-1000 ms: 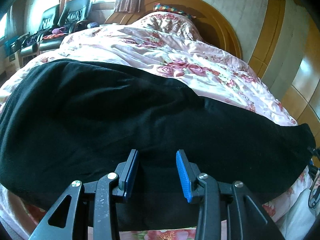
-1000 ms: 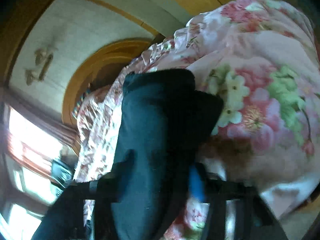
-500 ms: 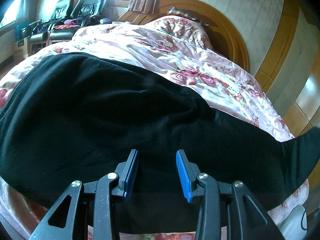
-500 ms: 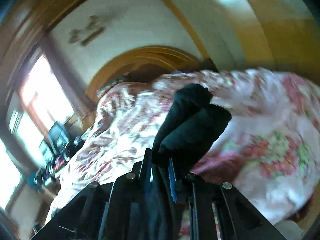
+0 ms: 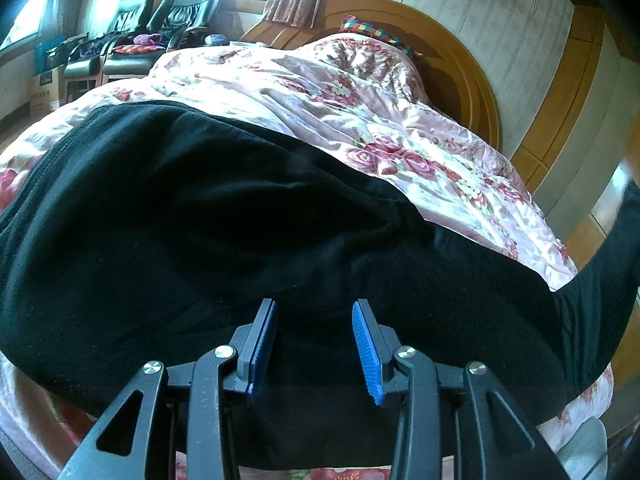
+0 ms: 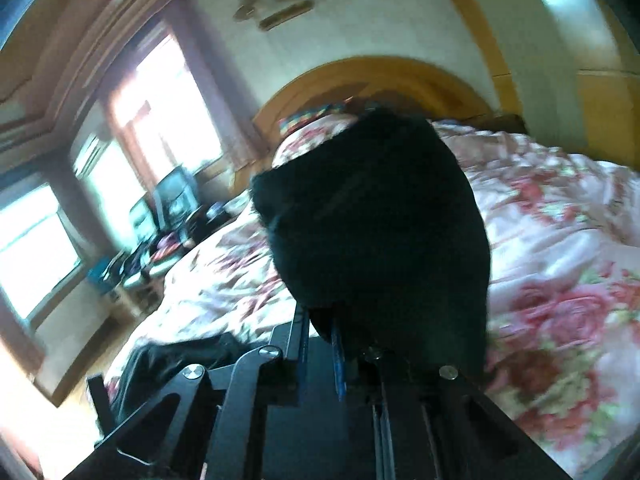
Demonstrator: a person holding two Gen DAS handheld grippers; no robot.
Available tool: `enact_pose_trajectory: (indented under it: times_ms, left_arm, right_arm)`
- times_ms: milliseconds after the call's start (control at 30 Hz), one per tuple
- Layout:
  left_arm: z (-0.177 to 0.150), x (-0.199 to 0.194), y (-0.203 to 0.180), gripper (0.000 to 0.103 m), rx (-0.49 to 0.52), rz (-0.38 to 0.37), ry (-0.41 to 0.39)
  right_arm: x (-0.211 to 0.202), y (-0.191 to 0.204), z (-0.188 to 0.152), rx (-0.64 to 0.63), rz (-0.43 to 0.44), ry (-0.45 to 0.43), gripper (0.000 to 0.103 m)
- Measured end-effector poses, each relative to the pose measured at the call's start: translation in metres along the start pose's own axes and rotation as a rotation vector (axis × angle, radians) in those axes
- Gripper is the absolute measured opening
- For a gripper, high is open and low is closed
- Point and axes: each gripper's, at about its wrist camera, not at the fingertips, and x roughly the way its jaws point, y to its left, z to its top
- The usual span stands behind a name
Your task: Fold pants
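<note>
**Right claw grips a leg end; left claw hangs parted**

The right gripper (image 6: 320,344), low in its frame, is clamped on the black pants (image 6: 376,220), whose end bunches above it. The left gripper (image 5: 314,344), bottom centre, has jaws apart and empty above the pants (image 5: 200,240), which spread across the floral quilt (image 5: 360,92).

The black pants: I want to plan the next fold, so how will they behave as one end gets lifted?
Probably floppy: the black pants drape in soft creases over the floral quilt, and the end clamped in the right hand-held gripper bulges and sags. Likely light, since one pinch lifts that end. The satiny-looking quilt may let them slide.
</note>
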Motion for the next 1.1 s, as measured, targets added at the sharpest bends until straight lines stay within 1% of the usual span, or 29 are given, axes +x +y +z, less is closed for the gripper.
enact_pose_trajectory:
  times_ms: [100, 200, 233, 267, 333, 400, 433, 500, 533, 567, 600, 633, 667, 700, 733, 767, 800, 833, 867, 900, 933, 1000, 1067, 1100]
  left_arm:
    - [0.001, 0.0, 0.001, 0.039, -0.006, -0.009, 0.0]
    - [0.001, 0.0, 0.001, 0.039, -0.013, -0.025, 0.001]
    - [0.001, 0.001, 0.001, 0.039, -0.015, -0.028, 0.002]
    - [0.001, 0.001, 0.001, 0.039, -0.015, -0.033, 0.004]
    - [0.001, 0.002, 0.0, 0.04, -0.011, -0.033, 0.004]
    - [0.001, 0.002, -0.001, 0.04, -0.006, -0.033, 0.007]
    - [0.001, 0.002, -0.001, 0.04, -0.006, -0.033, 0.007]
    - [0.001, 0.002, 0.0, 0.04, -0.009, -0.036, 0.008]
    - [0.001, 0.002, 0.0, 0.04, -0.012, -0.037, 0.007]
    - [0.001, 0.002, 0.001, 0.04, -0.016, -0.039, 0.007]
    - [0.001, 0.003, 0.001, 0.04, -0.018, -0.041, 0.008]
    - [0.001, 0.003, 0.001, 0.04, -0.019, -0.042, 0.008]
    - [0.001, 0.004, 0.001, 0.04, -0.018, -0.042, 0.009]
    - [0.001, 0.003, 0.001, 0.04, -0.017, -0.04, 0.009]
    - [0.0, 0.003, 0.001, 0.04, -0.017, -0.04, 0.011]
    - [0.0, 0.003, 0.001, 0.04, -0.016, -0.041, 0.011]
    - [0.001, 0.003, 0.001, 0.04, -0.016, -0.042, 0.01]
    - [0.001, 0.003, 0.001, 0.04, -0.018, -0.044, 0.01]
    - [0.001, 0.003, 0.001, 0.04, -0.02, -0.045, 0.011]
    - [0.0, 0.002, 0.002, 0.04, -0.02, -0.046, 0.012]
    - [0.0, 0.002, 0.002, 0.04, -0.019, -0.046, 0.012]
    - [0.001, 0.002, 0.002, 0.04, -0.018, -0.047, 0.011]
    - [0.001, 0.004, 0.003, 0.04, -0.025, -0.05, 0.013]
    - [0.001, 0.004, 0.003, 0.04, -0.028, -0.052, 0.014]
  right_arm:
    - [0.015, 0.017, -0.011, -0.045, 0.05, 0.045, 0.011]
    - [0.035, 0.033, -0.026, -0.123, 0.106, 0.111, 0.011]
    - [0.044, 0.039, -0.034, -0.154, 0.127, 0.15, 0.007]
    - [0.05, 0.044, -0.042, -0.174, 0.13, 0.174, 0.006]
    - [0.067, 0.053, -0.061, -0.24, 0.104, 0.211, 0.006]
    - [0.082, 0.058, -0.075, -0.308, 0.051, 0.259, 0.007]
    - [0.087, 0.058, -0.081, -0.326, 0.027, 0.284, 0.008]
    - [0.091, 0.053, -0.086, -0.326, 0.007, 0.312, 0.024]
    - [0.089, 0.054, -0.086, -0.329, 0.0, 0.3, 0.039]
    - [0.083, 0.053, -0.085, -0.343, -0.02, 0.262, 0.053]
    - [0.075, 0.052, -0.084, -0.367, -0.048, 0.214, 0.059]
    - [0.074, 0.055, -0.081, -0.39, -0.064, 0.182, 0.07]
    - [0.075, 0.058, -0.08, -0.416, -0.075, 0.163, 0.072]
    - [0.079, 0.063, -0.082, -0.465, -0.093, 0.164, 0.072]
    - [0.086, 0.069, -0.084, -0.516, -0.121, 0.181, 0.072]
    - [0.095, 0.074, -0.089, -0.581, -0.16, 0.21, 0.07]
    - [0.107, 0.081, -0.097, -0.657, -0.21, 0.251, 0.064]
    - [0.123, 0.083, -0.107, -0.734, -0.264, 0.318, 0.046]
    - [0.133, 0.08, -0.114, -0.773, -0.29, 0.367, 0.03]
    - [0.135, 0.077, -0.114, -0.777, -0.291, 0.368, 0.024]
    - [0.131, 0.072, -0.105, -0.735, -0.274, 0.344, 0.012]
    - [0.125, 0.064, -0.085, -0.63, -0.235, 0.316, 0.011]
    - [0.112, 0.055, -0.056, -0.492, -0.175, 0.255, 0.011]
    - [0.109, 0.056, -0.049, -0.461, -0.164, 0.229, 0.011]
